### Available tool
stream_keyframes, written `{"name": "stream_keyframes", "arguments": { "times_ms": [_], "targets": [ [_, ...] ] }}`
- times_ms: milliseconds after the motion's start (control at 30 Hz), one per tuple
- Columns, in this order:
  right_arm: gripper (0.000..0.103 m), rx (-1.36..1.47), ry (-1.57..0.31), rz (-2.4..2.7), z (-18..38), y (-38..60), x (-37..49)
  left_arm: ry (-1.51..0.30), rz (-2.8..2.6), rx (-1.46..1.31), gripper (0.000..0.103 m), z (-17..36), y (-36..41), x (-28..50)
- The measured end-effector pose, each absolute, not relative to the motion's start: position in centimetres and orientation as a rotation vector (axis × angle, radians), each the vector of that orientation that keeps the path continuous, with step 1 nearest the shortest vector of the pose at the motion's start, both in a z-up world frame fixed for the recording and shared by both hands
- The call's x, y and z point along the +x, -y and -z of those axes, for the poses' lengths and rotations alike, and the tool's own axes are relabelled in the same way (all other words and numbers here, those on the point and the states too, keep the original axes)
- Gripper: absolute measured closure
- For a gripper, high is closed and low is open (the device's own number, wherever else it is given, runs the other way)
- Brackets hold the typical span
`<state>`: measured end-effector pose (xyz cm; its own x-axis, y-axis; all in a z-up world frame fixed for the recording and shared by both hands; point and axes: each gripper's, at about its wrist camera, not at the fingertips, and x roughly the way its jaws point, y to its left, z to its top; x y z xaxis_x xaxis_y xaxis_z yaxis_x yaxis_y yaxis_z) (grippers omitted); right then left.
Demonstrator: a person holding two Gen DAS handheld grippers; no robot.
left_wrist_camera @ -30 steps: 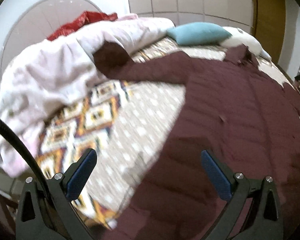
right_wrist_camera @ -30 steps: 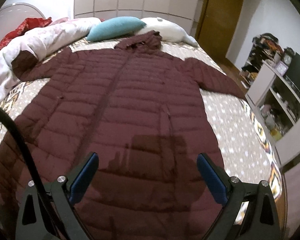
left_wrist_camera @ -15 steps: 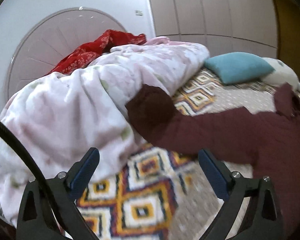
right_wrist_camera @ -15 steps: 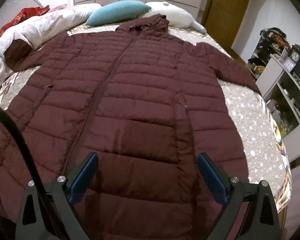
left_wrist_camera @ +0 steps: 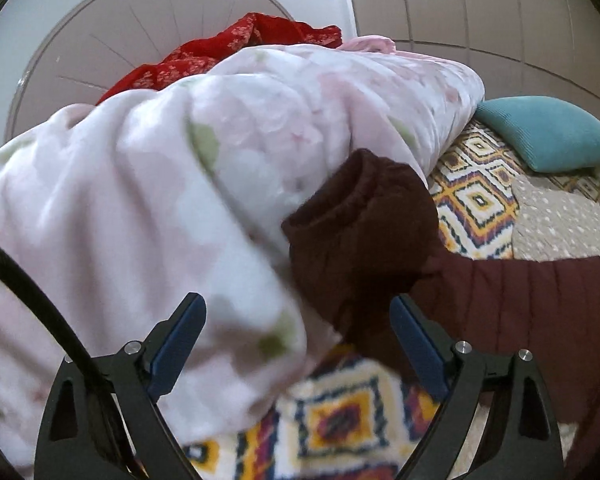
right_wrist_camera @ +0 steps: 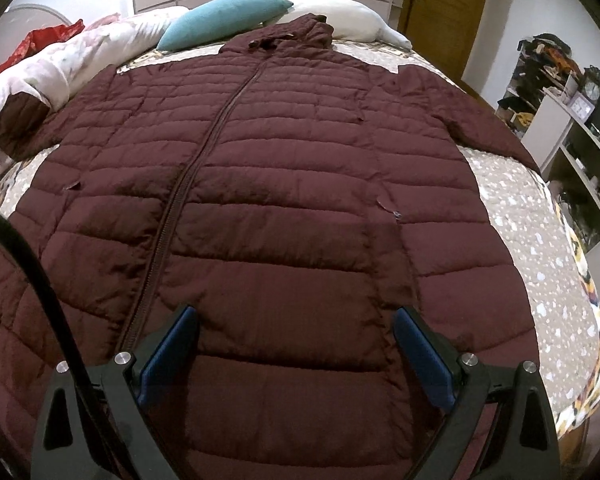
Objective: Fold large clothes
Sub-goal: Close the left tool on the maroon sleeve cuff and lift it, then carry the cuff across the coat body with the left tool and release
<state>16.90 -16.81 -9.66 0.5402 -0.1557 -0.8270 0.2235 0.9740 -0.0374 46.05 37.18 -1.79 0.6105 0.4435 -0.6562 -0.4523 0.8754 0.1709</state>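
A large maroon quilted hooded jacket (right_wrist_camera: 284,184) lies flat, front up and zipped, on the bed with both sleeves spread out. Its left sleeve cuff (left_wrist_camera: 360,240) rests against a bunched pink-white duvet; the cuff also shows in the right wrist view (right_wrist_camera: 18,118). My left gripper (left_wrist_camera: 298,344) is open and empty, close to that cuff, which sits just beyond and between the fingers. My right gripper (right_wrist_camera: 296,352) is open and empty, low over the jacket's lower front, right of the zip.
The pink-white duvet (left_wrist_camera: 148,208) is piled along the bed's left side with a red cloth (left_wrist_camera: 236,48) behind it. A teal pillow (right_wrist_camera: 224,16) and a white pillow (right_wrist_camera: 348,20) lie at the head. A patterned bedspread (right_wrist_camera: 540,248) covers the bed. Cluttered shelves (right_wrist_camera: 572,120) stand to the right.
My left gripper has swung left and moved in close to the left sleeve cuff by the duvet. My right gripper has moved lower and nearer over the jacket's front. Both stay open.
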Motion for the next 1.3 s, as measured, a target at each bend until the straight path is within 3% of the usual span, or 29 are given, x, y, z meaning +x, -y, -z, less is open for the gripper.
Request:
{"name": "stream_keyframes", "arguments": {
  "times_ms": [200,233,300,333,533,700,1000,1133,1300],
  "targets": [
    [0.002,0.075,-0.974,0.227,10.2,16.9,17.4,-0.778,-0.504,0.034,0.01,3.3,-37.6,49.8],
    [0.002,0.076,-0.975,0.227,10.3,17.0,17.5,-0.783,-0.509,0.038,0.018,3.6,-37.8,50.3],
    [0.001,0.078,-0.975,0.225,10.5,17.1,17.6,-0.826,-0.526,0.017,0.063,4.1,-38.3,51.0],
    [0.0,0.08,-0.973,0.224,10.6,17.1,17.7,-0.85,-0.527,-0.008,0.099,4.2,-38.5,51.1],
    [0.0,0.089,-0.96,0.215,10.9,17.2,17.7,-0.82,-0.474,-0.091,0.098,2.3,-37.7,48.8],
    [0.0,0.098,-0.95,0.206,10.9,17.3,17.5,-0.734,-0.382,-0.048,0.099,-2.3,-32.9,45.5],
    [0.001,0.188,-0.909,0.148,9.1,18.8,16.1,-0.651,0.042,0.024,0.099,-7.9,-14.6,39.0],
    [0.0,0.214,-0.863,0.166,7.7,20.4,15.2,-0.674,0.206,0.038,0.099,-6.5,-5.5,37.3],
    [0.0,0.26,-0.827,0.178,6.1,23.2,15.7,-0.803,0.325,0.012,0.099,-0.5,1.4,36.1]
  ]
}}
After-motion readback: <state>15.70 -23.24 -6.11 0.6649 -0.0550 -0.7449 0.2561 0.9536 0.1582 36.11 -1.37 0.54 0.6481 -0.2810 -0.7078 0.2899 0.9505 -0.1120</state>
